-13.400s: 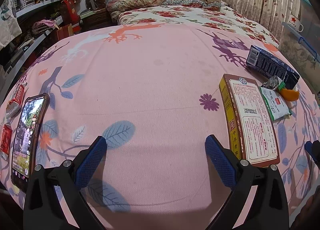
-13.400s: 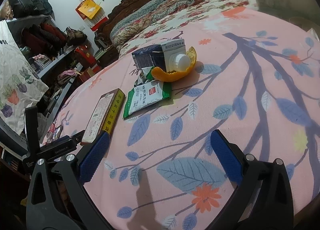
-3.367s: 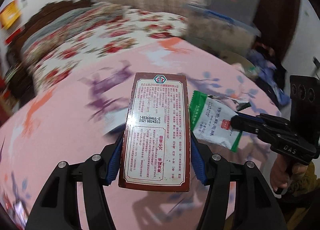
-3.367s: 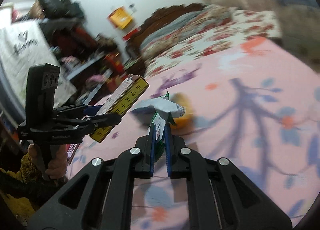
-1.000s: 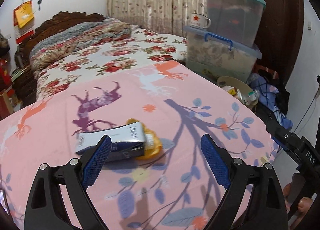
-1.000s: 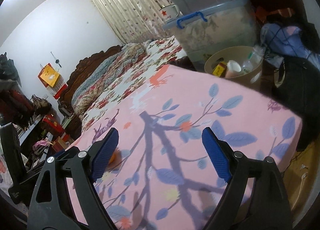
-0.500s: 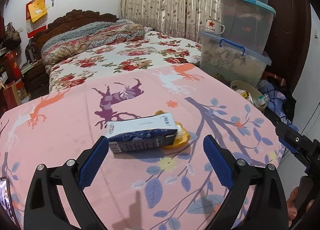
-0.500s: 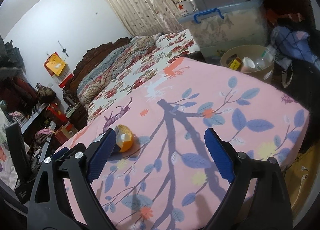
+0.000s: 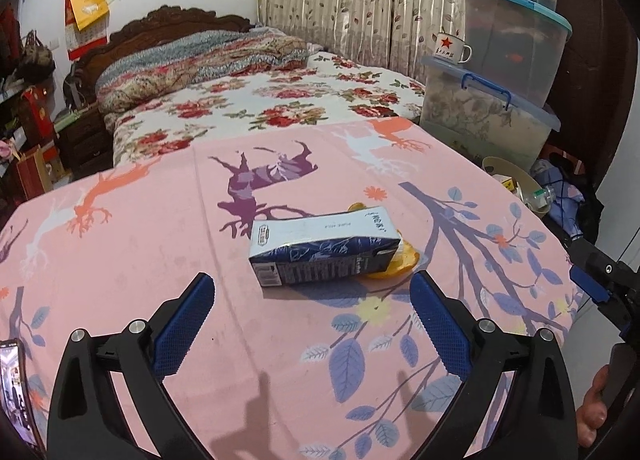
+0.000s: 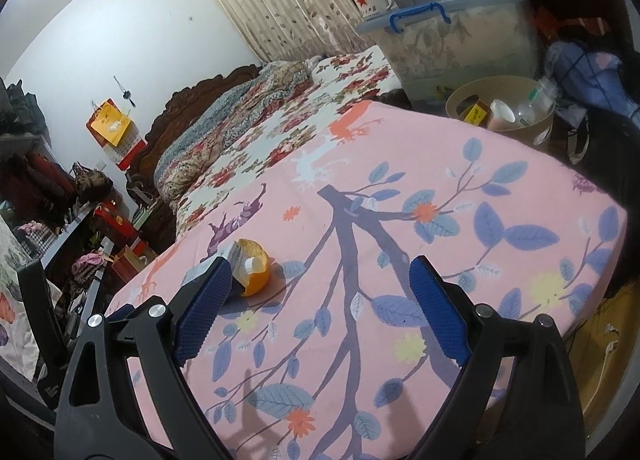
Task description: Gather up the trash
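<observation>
Blue-and-white cardboard milk carton (image 9: 322,250) lies ahead of my released left jaws (image 9: 312,324), against curled orange peel (image 10: 256,266); my right jaws (image 10: 318,306) gape too, carton beside the left pad.

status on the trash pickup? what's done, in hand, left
Done: the bin beside the bed already holds a yellow box and bottles. In hand: nothing; left gripper and right gripper are both open and empty. Left: the blue carton and the orange peel touching it still lie on the pink sheet.
</observation>
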Available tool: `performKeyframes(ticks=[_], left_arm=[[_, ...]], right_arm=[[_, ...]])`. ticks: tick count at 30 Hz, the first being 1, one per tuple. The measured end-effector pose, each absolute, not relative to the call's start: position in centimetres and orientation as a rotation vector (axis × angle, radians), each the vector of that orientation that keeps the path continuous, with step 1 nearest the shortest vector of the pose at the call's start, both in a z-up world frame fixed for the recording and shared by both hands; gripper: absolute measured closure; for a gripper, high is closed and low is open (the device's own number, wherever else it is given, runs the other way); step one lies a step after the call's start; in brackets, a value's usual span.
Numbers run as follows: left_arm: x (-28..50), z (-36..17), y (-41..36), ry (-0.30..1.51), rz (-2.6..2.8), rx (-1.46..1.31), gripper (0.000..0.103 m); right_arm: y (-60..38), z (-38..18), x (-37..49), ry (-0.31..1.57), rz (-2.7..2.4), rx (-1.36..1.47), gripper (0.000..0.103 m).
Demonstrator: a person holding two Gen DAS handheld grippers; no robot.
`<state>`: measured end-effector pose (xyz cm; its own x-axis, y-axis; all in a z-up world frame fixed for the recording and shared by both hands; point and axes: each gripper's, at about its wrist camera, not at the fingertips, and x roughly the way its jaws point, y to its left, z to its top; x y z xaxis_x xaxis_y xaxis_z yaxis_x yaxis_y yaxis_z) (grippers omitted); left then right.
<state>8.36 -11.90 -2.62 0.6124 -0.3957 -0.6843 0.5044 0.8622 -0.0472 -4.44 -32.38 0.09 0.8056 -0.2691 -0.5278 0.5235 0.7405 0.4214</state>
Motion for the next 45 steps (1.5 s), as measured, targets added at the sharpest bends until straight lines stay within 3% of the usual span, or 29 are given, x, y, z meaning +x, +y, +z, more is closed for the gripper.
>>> performKeyframes(ticks=[28,45], left_arm=[[14.1,-7.4,-5.3,0.928,-0.333,0.116,0.009],[15.6,-10.1,-3.6,0.97,-0.258,0.118,0.009]], right_arm=[[-32.0,-3.0,-0.5,0.58,-0.428,0.601,0.013],[-33.9,-2.2,2.8,0.554,-0.374,0.632,0.014]])
